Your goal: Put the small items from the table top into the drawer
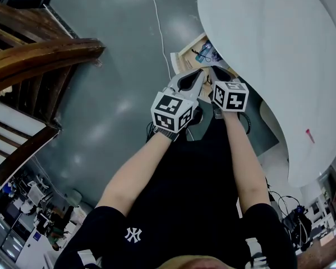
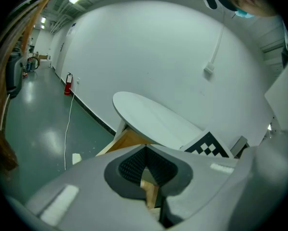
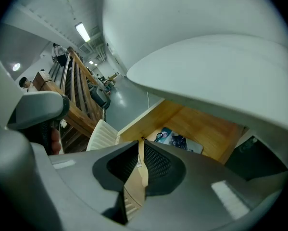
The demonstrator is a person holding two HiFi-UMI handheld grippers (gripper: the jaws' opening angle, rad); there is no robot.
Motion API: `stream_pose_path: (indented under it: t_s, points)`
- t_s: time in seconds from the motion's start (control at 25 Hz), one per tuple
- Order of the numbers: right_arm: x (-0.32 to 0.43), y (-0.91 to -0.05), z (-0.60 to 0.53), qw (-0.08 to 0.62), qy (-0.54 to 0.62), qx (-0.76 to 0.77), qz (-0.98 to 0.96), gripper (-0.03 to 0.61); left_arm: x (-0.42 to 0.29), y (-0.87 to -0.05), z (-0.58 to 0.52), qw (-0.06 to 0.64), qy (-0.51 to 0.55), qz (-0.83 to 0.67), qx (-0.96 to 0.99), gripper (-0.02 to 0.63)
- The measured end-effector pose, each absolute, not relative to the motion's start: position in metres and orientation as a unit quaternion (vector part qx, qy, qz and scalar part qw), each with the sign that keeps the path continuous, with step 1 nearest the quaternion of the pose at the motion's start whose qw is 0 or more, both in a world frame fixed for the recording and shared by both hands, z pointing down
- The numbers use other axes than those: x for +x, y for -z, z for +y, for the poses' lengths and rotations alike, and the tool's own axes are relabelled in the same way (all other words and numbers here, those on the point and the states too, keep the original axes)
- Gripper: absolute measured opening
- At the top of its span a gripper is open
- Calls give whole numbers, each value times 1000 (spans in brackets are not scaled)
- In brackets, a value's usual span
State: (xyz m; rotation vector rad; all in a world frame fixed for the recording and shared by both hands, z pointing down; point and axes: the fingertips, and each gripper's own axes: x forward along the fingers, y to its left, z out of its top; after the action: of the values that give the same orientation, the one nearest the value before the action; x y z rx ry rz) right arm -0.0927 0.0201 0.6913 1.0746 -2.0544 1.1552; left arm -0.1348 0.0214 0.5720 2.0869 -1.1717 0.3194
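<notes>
Your left gripper (image 1: 198, 74) and right gripper (image 1: 215, 72) sit close side by side in front of you, both angled down toward the open drawer (image 1: 184, 58). The drawer sticks out from under the edge of the white round surface (image 1: 268, 49).

In the left gripper view, your left gripper (image 2: 146, 150) has its pad tips meeting, and nothing is caught between them. Only a sliver of pale wood shows through the hollow lower down. The marker cube of your other gripper shows just to its right.

In the right gripper view, your right gripper (image 3: 140, 143) has its jaws slightly apart. The gap is a thin slit with nothing in it (what you see through it is background).

That view looks past the jaws into the drawer (image 3: 206, 124). A flat blue-and-black packet (image 3: 175, 139) lies on the drawer's wooden bottom, toward the left. The head view shows the same packet (image 1: 207, 52) just ahead of your gripper tips.

A small red thing (image 1: 309, 135) lies on the surface near its rim, well apart from both grippers. It is too small to tell what it is.

A white cable (image 1: 159, 27) runs across the grey floor (image 1: 123, 66), and a wooden stair rail (image 1: 38, 55) stands to your left. A white chair (image 3: 103, 136) stands beside the drawer.
</notes>
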Motion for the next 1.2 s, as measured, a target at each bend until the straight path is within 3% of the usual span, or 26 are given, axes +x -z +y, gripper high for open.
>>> stream_pose_path:
  t_s: [0.12, 0.28, 1.2]
  points:
    - [-92, -699, 22, 290, -428, 396, -759, 116, -135, -573, 20, 353, -124, -454, 809, 0]
    - [-89, -698, 26, 313, -413, 397, -757, 123, -135, -570, 20, 352, -124, -453, 810, 0]
    - [-43, -538, 26, 218, -345, 456, -791, 26, -83, -481, 25, 325, -109, -399, 851, 0]
